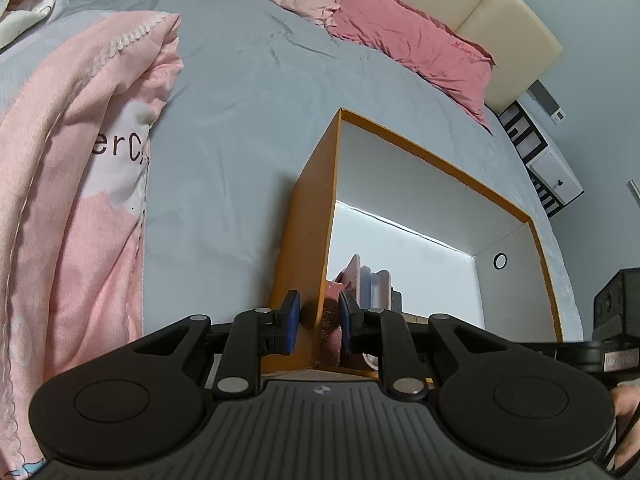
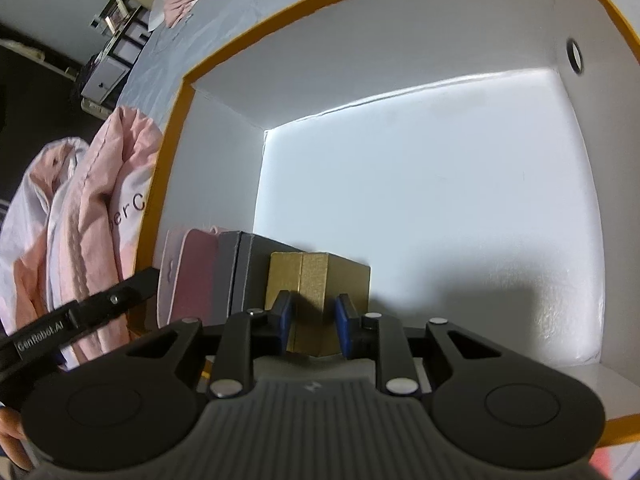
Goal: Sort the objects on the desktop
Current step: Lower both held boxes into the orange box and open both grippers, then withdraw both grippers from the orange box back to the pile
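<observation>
Left wrist view: left gripper (image 1: 319, 326) fingers straddle the orange box (image 1: 310, 216) wall, apart; pink quilt (image 1: 72, 184) at 9 o'clock on the bed (image 1: 240, 100).

Right wrist view: right gripper (image 2: 313, 328) fingers flank the gold box (image 2: 320, 280), contact unclear; grey box (image 2: 240, 272) and pink case (image 2: 192, 276) stand at 10 o'clock.

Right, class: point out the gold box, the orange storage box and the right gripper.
gold box (image 2: 334, 280): right wrist view, front face.
orange storage box (image 1: 432, 160): left wrist view, far rim.
right gripper (image 2: 313, 326): right wrist view, midway between fingertips.
</observation>
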The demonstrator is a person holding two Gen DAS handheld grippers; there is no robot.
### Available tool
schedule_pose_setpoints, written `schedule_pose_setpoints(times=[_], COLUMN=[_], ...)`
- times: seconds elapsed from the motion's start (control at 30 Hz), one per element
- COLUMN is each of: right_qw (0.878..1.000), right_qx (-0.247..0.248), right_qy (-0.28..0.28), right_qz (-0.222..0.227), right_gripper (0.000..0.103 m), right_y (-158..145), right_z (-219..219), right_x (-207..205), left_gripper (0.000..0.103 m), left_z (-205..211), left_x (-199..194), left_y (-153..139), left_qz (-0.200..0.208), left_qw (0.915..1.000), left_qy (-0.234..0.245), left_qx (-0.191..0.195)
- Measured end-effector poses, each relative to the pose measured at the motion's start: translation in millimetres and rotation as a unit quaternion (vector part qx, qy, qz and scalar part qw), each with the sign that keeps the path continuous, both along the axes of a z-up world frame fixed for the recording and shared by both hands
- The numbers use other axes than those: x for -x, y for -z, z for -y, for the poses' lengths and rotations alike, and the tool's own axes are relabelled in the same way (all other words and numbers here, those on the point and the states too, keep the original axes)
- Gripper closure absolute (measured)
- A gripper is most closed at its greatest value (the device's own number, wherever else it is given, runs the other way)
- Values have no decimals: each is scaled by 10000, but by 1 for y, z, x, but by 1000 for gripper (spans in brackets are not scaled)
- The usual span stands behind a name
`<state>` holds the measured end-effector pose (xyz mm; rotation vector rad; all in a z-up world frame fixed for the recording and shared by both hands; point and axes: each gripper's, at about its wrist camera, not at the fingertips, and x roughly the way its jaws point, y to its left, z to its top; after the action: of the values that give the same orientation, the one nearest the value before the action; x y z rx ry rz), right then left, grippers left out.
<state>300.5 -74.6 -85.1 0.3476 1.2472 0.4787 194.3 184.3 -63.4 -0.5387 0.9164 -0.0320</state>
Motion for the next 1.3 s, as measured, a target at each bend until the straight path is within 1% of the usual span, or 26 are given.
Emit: schedule_pose_setpoints(times=[0.07, 0.1, 0.27, 0.4, 0.5, 0.6, 0.63, 0.7, 0.77, 0.83, 0.87, 0.9, 0.93, 1.0, 1.03, 1.1, 1.2, 1.3], right_qw=[9996, 9991, 9912, 9775, 9631, 9524, 9524, 9558, 9601, 9645, 9664, 9676, 9670, 9604, 9563, 9518, 9483, 9360], right_qx=[152, 235, 536, 762, 889, 1066, 1067, 1022, 1011, 1054, 1100, 1150, 1225, 1477, 1602, 1705, 1788, 2098], right_qy=[-82, -111, -206, -292, -330, -307, -298, -216, -204, -216, -236, -294, -365, -487, -560, -705, -958, -1267], right_qz=[213, 341, 1192, 1945, 2517, 2838, 2841, 2748, 2598, 2414, 2311, 2227, 2202, 2310, 2381, 2451, 2439, 2526], right_gripper=[74, 74, 74, 74, 73, 72, 72, 72, 72, 72, 70, 65, 64, 63, 63, 63, 62, 61], right_y=[-4, -6, -28, -48, -56, -64, -64, -62, -55, -44, -38, -33, -29, -25, -24, -22, -19, -15], right_z=[-3, -6, -6, 2, 12, 21, 24, 32, 36, 35, 34, 32, 29, 24, 22, 23, 26, 25], right_x=[6, 8, 34, 64, 92, 116, 121, 132, 140, 145, 146, 146, 146, 150, 153, 158, 162, 164], left_gripper=[80, 80, 80, 80, 80, 80, 80, 80, 80, 80, 80, 80, 79, 79, 79, 78, 78, 74], left_z=[-1, -1, 9, 25, 36, 46, 49, 53, 57, 66, 72, 77, 82, 90, 94, 101, 110, 118], left_x=[4, 6, 22, 41, 56, 69, 74, 77, 77, 72, 70, 69, 66, 63, 61, 59, 56, 57], left_y=[-2, -4, -25, -38, -48, -54, -54, -53, -46, -37, -33, -28, -22, -11, -6, 1, 4, 7], left_qz=[50, 96, 522, 859, 1093, 1198, 1189, 1109, 949, 676, 560, 464, 367, 170, 87, -33, -54, -19], left_qw=[10000, 9998, 9956, 9901, 9853, 9825, 9826, 9850, 9892, 9921, 9924, 9924, 9923, 9920, 9915, 9901, 9872, 9851], left_qy=[-84, -133, -290, -234, -135, -23, 37, 172, 424, 663, 765, 859, 946, 1072, 1127, 1209, 1387, 1558], left_qx=[-13, -86, -716, -1085, -1304, -1428, -1428, -1308, -1035, -829, -781, -745, -712, -639, -644, -716, -781, -731])
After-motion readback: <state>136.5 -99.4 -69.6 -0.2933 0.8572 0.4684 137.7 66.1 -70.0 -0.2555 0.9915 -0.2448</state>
